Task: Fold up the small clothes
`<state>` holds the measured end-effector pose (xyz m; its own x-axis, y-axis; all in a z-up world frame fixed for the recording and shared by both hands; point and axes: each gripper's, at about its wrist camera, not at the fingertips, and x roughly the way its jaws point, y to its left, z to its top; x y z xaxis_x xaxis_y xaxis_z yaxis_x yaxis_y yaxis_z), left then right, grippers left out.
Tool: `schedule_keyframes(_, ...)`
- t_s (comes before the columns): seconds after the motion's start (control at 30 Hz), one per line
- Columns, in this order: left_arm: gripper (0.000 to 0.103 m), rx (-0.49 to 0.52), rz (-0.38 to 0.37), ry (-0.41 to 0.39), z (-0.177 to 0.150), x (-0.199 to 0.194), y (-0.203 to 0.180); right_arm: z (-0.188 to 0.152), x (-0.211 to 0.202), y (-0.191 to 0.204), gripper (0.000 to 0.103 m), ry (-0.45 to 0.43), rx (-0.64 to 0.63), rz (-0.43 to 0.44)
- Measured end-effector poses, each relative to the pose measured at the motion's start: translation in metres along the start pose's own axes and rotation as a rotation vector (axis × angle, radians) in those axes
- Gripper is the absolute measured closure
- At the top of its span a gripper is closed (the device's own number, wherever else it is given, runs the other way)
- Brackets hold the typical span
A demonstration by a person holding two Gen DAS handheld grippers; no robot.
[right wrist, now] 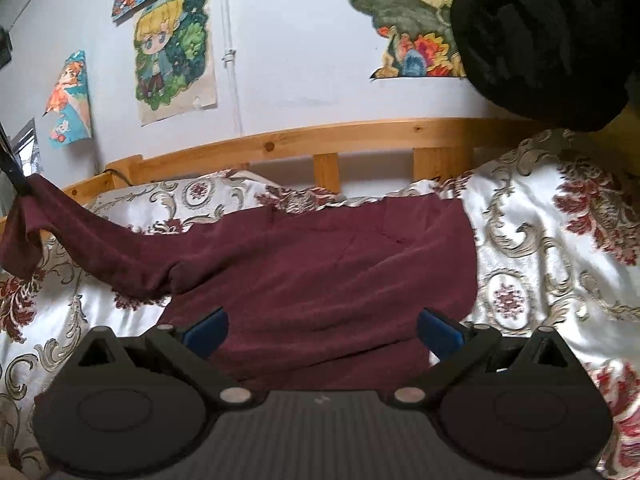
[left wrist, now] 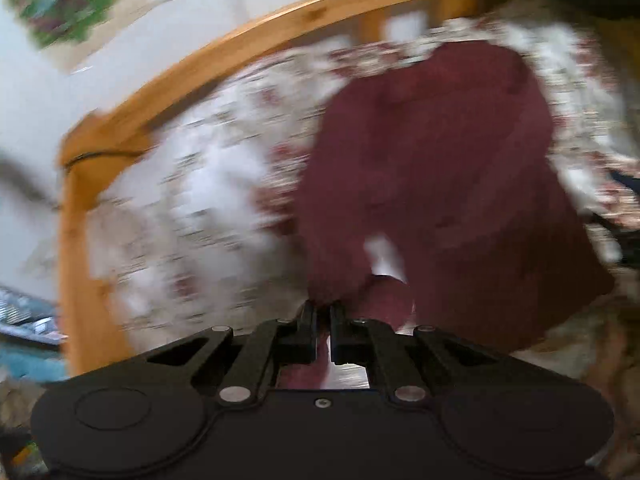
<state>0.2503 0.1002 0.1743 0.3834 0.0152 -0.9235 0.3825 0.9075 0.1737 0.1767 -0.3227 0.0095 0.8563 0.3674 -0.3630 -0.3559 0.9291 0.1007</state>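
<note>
A maroon garment (right wrist: 320,264) lies spread on a floral bedcover (right wrist: 540,240). My left gripper (left wrist: 323,312) is shut on one sleeve end of the garment (left wrist: 432,184); the left wrist view is motion-blurred. In the right wrist view that sleeve (right wrist: 60,232) is lifted off the bed at the far left, held by the left gripper's black fingers (right wrist: 18,178). My right gripper (right wrist: 322,330) is open and empty, with its blue pads (right wrist: 204,334) hovering over the garment's near edge.
A wooden bed rail (right wrist: 320,140) runs along the far side against a white wall with cartoon posters (right wrist: 172,52). A black object (right wrist: 540,32) hangs at the upper right. In the left wrist view, the rail's corner post (left wrist: 76,240) stands at the left.
</note>
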Motion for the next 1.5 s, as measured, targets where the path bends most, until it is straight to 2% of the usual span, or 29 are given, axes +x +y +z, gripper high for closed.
schedule_keyframes(0.13,0.098,0.024,-0.153,-0.014,0.012,0.015,-0.065,0.007,-0.012,-0.019,0.000,0.039,0.042,-0.046)
schedule_keyframes(0.27,0.097,0.027,-0.254,-0.009,0.026,0.045,-0.121,0.006,-0.024,-0.049,0.000,0.128,0.141,-0.069)
schedule_keyframes(0.37,0.096,0.033,-0.317,-0.017,0.034,0.062,-0.153,0.005,-0.034,-0.070,0.000,0.161,0.218,-0.060)
schedule_keyframes(0.4,0.094,0.028,-0.348,-0.016,0.036,0.067,-0.159,0.004,-0.036,-0.076,0.000,0.170,0.240,-0.059)
schedule_keyframes(0.43,0.083,0.024,-0.380,-0.013,0.037,0.073,-0.165,0.003,-0.037,-0.080,0.000,0.180,0.261,-0.061)
schedule_keyframes(0.47,0.079,0.022,-0.396,-0.012,0.037,0.079,-0.168,0.001,-0.037,-0.082,0.000,0.188,0.277,-0.061)
schedule_keyframes(0.5,0.072,0.025,-0.401,-0.012,0.037,0.086,-0.169,-0.002,-0.035,-0.084,0.000,0.203,0.294,-0.054)
schedule_keyframes(0.6,0.062,0.033,-0.390,-0.019,0.035,0.093,-0.163,-0.007,-0.028,-0.082,0.000,0.246,0.317,-0.011)
schedule_keyframes(0.7,0.049,-0.011,-0.339,-0.062,0.030,0.092,-0.135,-0.012,-0.015,-0.065,0.000,0.284,0.320,0.070)
schedule_keyframes(0.87,0.044,-0.132,-0.172,-0.172,0.019,0.110,-0.072,-0.027,0.010,-0.032,0.001,0.339,0.360,0.242)
schedule_keyframes(0.9,0.044,-0.158,-0.145,-0.181,0.016,0.119,-0.061,-0.030,0.014,-0.026,0.007,0.347,0.362,0.256)
schedule_keyframes(0.93,0.044,-0.192,-0.121,-0.185,0.015,0.131,-0.046,-0.032,0.021,-0.020,0.010,0.359,0.357,0.268)
schedule_keyframes(0.97,0.044,-0.228,-0.111,-0.185,0.015,0.142,-0.035,-0.034,0.027,-0.015,0.017,0.369,0.348,0.274)
schedule_keyframes(1.0,0.044,-0.261,-0.116,-0.188,0.018,0.152,-0.024,-0.036,0.032,-0.011,0.024,0.375,0.338,0.275)
schedule_keyframes(1.1,0.044,-0.356,-0.157,-0.238,0.030,0.176,0.001,-0.038,0.044,-0.006,0.034,0.371,0.320,0.269)
schedule_keyframes(1.17,0.044,-0.365,-0.183,-0.268,0.044,0.189,0.008,-0.038,0.051,-0.006,0.039,0.361,0.322,0.267)
schedule_keyframes(1.27,0.045,-0.350,-0.169,-0.260,0.064,0.211,0.011,-0.038,0.064,-0.008,0.040,0.360,0.342,0.271)
schedule_keyframes(1.3,0.052,-0.361,-0.163,-0.251,0.069,0.217,0.014,-0.039,0.068,-0.009,0.041,0.361,0.357,0.278)
schedule_keyframes(1.33,0.079,-0.378,-0.172,-0.246,0.074,0.224,0.016,-0.039,0.072,-0.010,0.042,0.362,0.375,0.289)
schedule_keyframes(1.37,0.098,-0.399,-0.192,-0.250,0.078,0.228,0.018,-0.040,0.075,-0.011,0.046,0.364,0.390,0.302)
schedule_keyframes(1.43,0.099,-0.421,-0.204,-0.282,0.084,0.228,0.018,-0.042,0.081,-0.011,0.071,0.371,0.417,0.334)
schedule_keyframes(1.47,0.099,-0.397,-0.182,-0.303,0.087,0.225,0.014,-0.043,0.083,-0.011,0.095,0.382,0.422,0.351)
schedule_keyframes(1.5,0.099,-0.365,-0.142,-0.323,0.092,0.220,0.009,-0.043,0.084,-0.011,0.097,0.389,0.425,0.363)
